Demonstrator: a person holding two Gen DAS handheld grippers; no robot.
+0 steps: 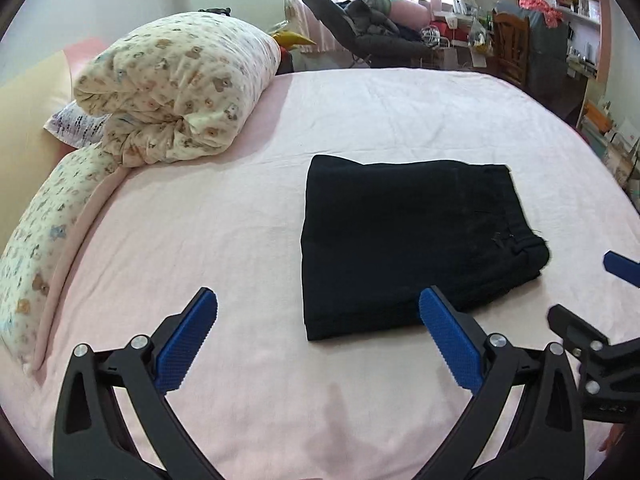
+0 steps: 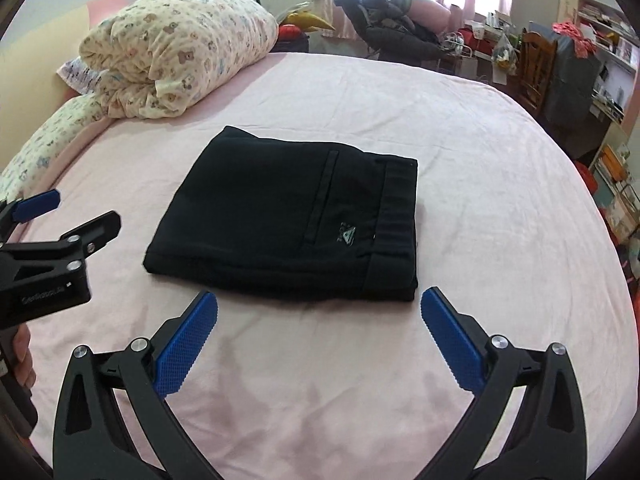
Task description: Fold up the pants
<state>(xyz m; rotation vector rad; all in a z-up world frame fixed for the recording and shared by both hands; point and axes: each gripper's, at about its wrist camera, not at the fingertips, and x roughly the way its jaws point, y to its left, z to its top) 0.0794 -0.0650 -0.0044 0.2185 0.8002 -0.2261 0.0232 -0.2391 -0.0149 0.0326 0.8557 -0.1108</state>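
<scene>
Left wrist view. At 9 o'clock, a long bear-print bolster [image 1: 44,240] runs along the edge of the pink bed sheet [image 1: 240,208]. At 10 o'clock, a rolled bear-print quilt [image 1: 180,88] lies on the sheet, partly covering a smaller patterned pillow [image 1: 68,128]. Just right of centre, the black pants [image 1: 416,248] lie folded into a compact rectangle, flat on the sheet. At 6 o'clock, the left gripper [image 1: 318,312] is held above the sheet with its blue-padded jaws spread wide and nothing between them; its right pad overlaps the near edge of the pants in this view, and contact cannot be judged. At 12 to 1 o'clock, beyond the bed, a reclined dark chair [image 1: 360,28] carries heaped clothes. At 2 o'clock stands a wooden chair [image 1: 512,48].

Right wrist view. At 9 o'clock, the left gripper [image 2: 60,216] enters from the frame edge, apart from the pants. At centre, the pants [image 2: 288,224] show a pocket seam, a small logo [image 2: 347,236] and a waistband toward 3 o'clock. At 6 o'clock, the right gripper [image 2: 318,312] hovers just short of the near edge of the pants, jaws spread wide and empty.
</scene>
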